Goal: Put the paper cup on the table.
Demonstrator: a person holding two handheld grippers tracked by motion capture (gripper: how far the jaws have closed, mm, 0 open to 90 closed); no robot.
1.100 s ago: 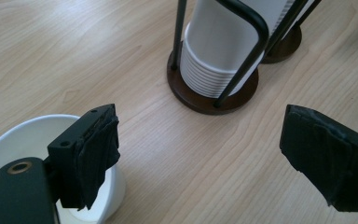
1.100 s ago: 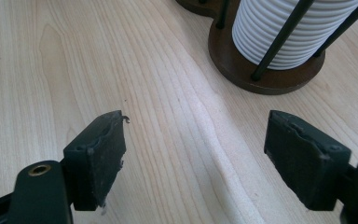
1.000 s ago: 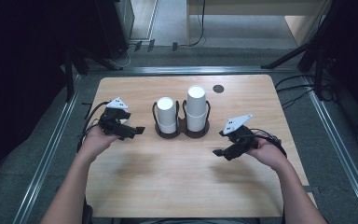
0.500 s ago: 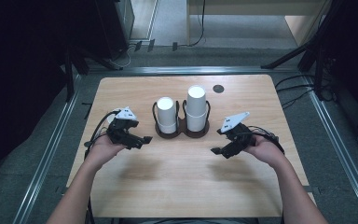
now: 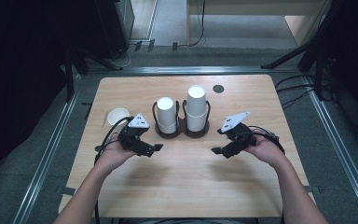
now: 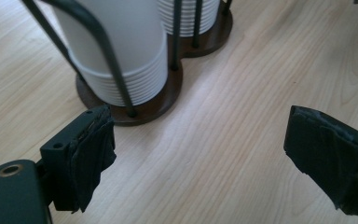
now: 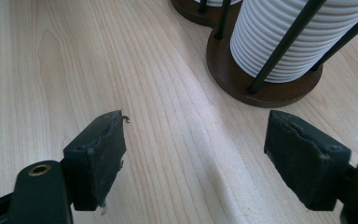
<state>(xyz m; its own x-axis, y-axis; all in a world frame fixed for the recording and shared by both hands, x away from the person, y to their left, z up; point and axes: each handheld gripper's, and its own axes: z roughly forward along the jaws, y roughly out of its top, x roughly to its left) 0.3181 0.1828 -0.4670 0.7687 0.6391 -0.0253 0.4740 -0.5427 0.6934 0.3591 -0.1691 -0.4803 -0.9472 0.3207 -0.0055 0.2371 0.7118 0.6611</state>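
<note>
Approach step: left tongs (image 5: 154, 150) apart, empty, near left cup stack (image 5: 166, 115) in holder (image 5: 182, 131) mid-counter (image 5: 186, 186). Right tongs (image 5: 217, 150) apart, empty. Next, probably: straddle the stack.

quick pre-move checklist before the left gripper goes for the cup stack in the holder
1. Left gripper jaws open, nothing between them: ok.
2. Right gripper jaws open and empty: ok.
3. Shorter cup stack upright in the holder: ok.
4. Taller cup stack upright in the neighbouring ring: ok.
5. Loose cup on the table, apart from the holder and behind the left hand, out of the path: ok.
6. Whether the top cup will lift free of the stack: cannot tell.
</note>
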